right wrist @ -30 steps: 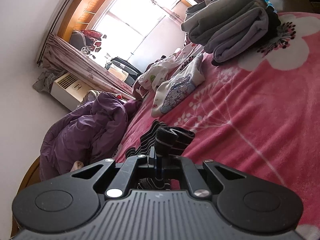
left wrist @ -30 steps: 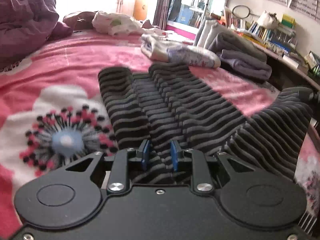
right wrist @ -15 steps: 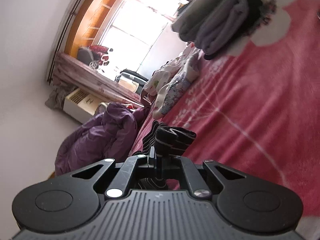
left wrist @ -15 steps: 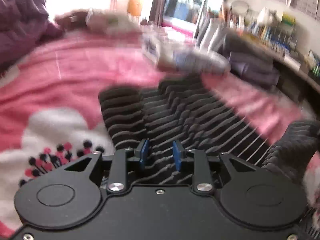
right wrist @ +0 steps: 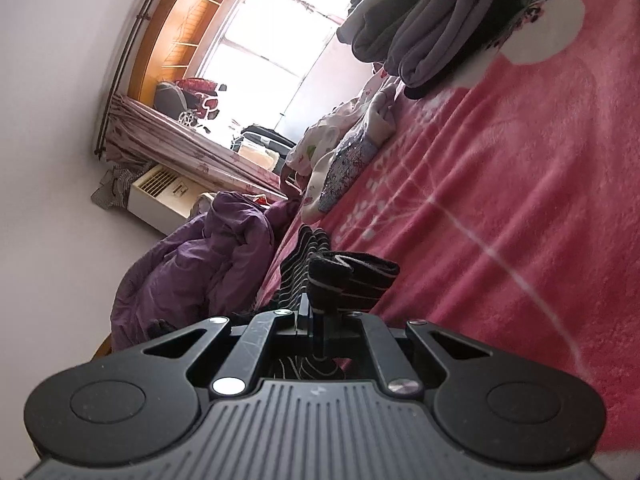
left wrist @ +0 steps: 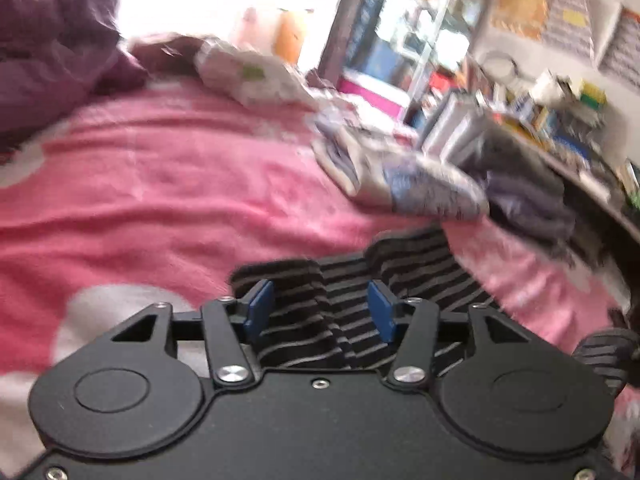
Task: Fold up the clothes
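My left tongs [left wrist: 321,311] are opening; the blue pads [left wrist: 259,309] stand apart and do not press on anything, though the striped garment [left wrist: 404,276] lies between and under them. My right tongs [right wrist: 316,320] are pressed together and pinch a bunched fold of the same striped garment [right wrist: 348,280], which sticks out past the tips toward 12 o'clock. The garment lies on the pink bed cover [left wrist: 168,200] with white flowers. In the left view, a pale printed cloth [left wrist: 404,184] lies at 1 o'clock from the tongs, and a stack of grey folded clothes [left wrist: 528,192] is just beside it at 2 o'clock. A purple quilt [right wrist: 200,264] is heaped at 10 o'clock in the right view.
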`<action>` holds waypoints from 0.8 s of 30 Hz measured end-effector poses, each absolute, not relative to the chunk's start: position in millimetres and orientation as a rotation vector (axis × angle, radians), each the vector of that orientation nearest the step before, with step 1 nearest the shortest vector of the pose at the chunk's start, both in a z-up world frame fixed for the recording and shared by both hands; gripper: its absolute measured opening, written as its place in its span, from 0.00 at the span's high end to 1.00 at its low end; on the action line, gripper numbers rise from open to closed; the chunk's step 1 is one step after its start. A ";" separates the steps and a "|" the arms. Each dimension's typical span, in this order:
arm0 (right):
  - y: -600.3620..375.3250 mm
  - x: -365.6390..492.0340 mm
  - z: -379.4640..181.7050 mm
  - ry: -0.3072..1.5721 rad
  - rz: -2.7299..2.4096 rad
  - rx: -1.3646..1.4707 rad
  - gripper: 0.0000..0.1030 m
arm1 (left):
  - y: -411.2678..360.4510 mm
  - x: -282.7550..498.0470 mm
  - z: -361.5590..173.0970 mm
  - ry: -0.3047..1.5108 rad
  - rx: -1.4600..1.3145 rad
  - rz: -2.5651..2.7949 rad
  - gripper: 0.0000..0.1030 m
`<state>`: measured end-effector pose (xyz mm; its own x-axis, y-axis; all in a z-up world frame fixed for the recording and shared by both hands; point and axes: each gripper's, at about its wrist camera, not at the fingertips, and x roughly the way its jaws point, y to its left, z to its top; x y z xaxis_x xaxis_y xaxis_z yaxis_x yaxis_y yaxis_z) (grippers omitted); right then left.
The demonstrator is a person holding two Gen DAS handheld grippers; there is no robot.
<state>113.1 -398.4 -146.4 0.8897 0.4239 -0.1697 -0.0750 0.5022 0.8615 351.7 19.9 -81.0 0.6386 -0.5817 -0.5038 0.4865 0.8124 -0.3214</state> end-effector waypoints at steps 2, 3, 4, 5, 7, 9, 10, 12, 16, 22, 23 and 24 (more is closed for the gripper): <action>-398.1 112.9 -147.3 0.383 0.308 1.005 0.94 | 32.0 336.6 -73.2 0.611 -0.207 -0.588 0.49; -398.1 112.8 -148.2 0.380 0.307 1.009 0.94 | 37.5 326.5 -70.5 0.607 -0.220 -0.576 0.48; -397.8 112.4 -148.7 0.376 0.305 1.010 0.94 | 41.6 316.0 -67.5 0.606 -0.222 -0.566 0.46; -397.5 112.1 -149.2 0.374 0.303 1.009 0.94 | 46.0 304.6 -64.2 0.604 -0.219 -0.553 0.45; -396.4 111.5 -150.1 0.375 0.297 1.005 0.94 | 53.3 276.5 -61.9 0.589 -0.215 -0.520 0.43; -395.4 111.1 -151.1 0.378 0.292 1.000 0.94 | 60.2 246.3 -61.5 0.570 -0.214 -0.484 0.43; -394.7 110.9 -152.0 0.381 0.289 0.995 0.94 | 63.1 230.2 -62.6 0.568 -0.206 -0.469 0.43; -393.8 110.2 -154.8 0.387 0.280 0.991 0.94 | 65.8 196.2 -67.7 0.583 -0.164 -0.447 0.44; -392.2 109.5 -159.3 0.393 0.261 0.983 0.94 | 53.0 136.5 -75.7 0.595 0.013 -0.409 0.59; -392.3 108.2 -165.3 0.423 0.228 0.968 0.94 | 27.1 70.7 -87.9 0.576 0.209 -0.436 0.78; -392.8 108.1 -165.6 0.429 0.222 0.973 0.94 | 22.6 66.1 -90.9 0.582 0.225 -0.466 0.78; -393.7 108.0 -166.0 0.436 0.211 0.983 0.94 | 16.2 64.4 -97.1 0.600 0.246 -0.506 0.78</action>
<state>108.0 -393.7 -166.0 0.8939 0.3650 -0.2601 0.0223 0.5435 0.8391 64.4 16.2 -97.1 0.7093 -0.3811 -0.5930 0.5203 0.8507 0.0756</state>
